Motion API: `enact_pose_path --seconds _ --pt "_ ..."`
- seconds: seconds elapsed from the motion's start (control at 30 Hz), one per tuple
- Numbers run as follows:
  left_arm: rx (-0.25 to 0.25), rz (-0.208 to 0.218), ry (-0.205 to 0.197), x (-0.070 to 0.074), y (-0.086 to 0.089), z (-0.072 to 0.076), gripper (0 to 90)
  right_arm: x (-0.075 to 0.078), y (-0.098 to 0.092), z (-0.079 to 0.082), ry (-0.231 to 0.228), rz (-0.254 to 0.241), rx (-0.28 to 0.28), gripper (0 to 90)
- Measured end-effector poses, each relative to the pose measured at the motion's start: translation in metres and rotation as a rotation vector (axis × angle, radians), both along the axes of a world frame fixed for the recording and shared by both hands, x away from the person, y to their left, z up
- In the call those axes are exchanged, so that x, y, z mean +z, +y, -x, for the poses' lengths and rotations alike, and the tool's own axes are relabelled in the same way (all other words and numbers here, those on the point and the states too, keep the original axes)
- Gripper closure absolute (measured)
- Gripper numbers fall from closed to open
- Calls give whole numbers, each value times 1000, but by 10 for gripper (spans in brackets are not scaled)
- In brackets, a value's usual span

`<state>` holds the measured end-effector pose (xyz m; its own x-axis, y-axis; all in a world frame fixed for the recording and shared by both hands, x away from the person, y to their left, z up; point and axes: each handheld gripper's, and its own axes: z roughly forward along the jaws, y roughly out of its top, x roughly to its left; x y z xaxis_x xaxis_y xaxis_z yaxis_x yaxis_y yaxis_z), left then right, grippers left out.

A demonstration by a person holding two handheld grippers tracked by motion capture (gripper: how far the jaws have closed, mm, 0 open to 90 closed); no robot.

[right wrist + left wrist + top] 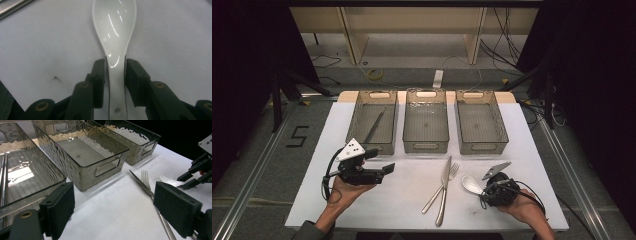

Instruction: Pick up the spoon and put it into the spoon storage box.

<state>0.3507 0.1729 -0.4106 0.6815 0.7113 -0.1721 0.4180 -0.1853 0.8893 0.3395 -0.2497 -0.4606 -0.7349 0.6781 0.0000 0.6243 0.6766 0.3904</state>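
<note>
White spoon (pixel 114 37) lies on the white table (pixel 407 195) at the person's right, just right of the fork (pixel 451 176) and knife (pixel 443 192), bowl pointing away from the right gripper (pixel 114 75) and handle running back between its jaws. Long axis of the spoon lines up with the gripper's own axis in the right gripper view, so no turn of the wrist looks needed. Pads sit on both sides of the handle, very close or just touching; a thin dark gap on the left side, so I call it not yet clamped, jaws partly closed around the handle. Spoon still flat on the table, not lifted. In the high view the right gripper (pixel 498 190) is at the handle end, bowl (pixel 472 184) toward table centre. Left gripper (pixel 371 170) hangs well apart at the left, jaws wide with nothing between them, aimed across toward the cutlery. Right hand is plainly the nearer one. Three clear bins along the far edge: left bin (pixel 373 122) already holds a long metal utensil, middle bin (pixel 426 120) and right bin (pixel 481 122) look bare. Next move, my guess: finish the squeeze on the handle, lift, carry forward to a bin; slick narrow handle could slip or twist if the squeeze is light
</note>
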Motion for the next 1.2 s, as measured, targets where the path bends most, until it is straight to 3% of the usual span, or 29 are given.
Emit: enact_pose_path --seconds 0.33,0.67,1.0,1.2 --pt "-5 -8 -6 0 -1 0 170 0 1 1 -8 15 21 750" --pt "1 -4 -6 0 -1 0 170 5 -3 1 -15 -24 32 757" --pt "12 7 -16 2 3 0 170 21 -6 -5 -66 -106 16 758" --pt "17 30 -17 2 4 0 170 32 2 -20 -104 -160 18 758"
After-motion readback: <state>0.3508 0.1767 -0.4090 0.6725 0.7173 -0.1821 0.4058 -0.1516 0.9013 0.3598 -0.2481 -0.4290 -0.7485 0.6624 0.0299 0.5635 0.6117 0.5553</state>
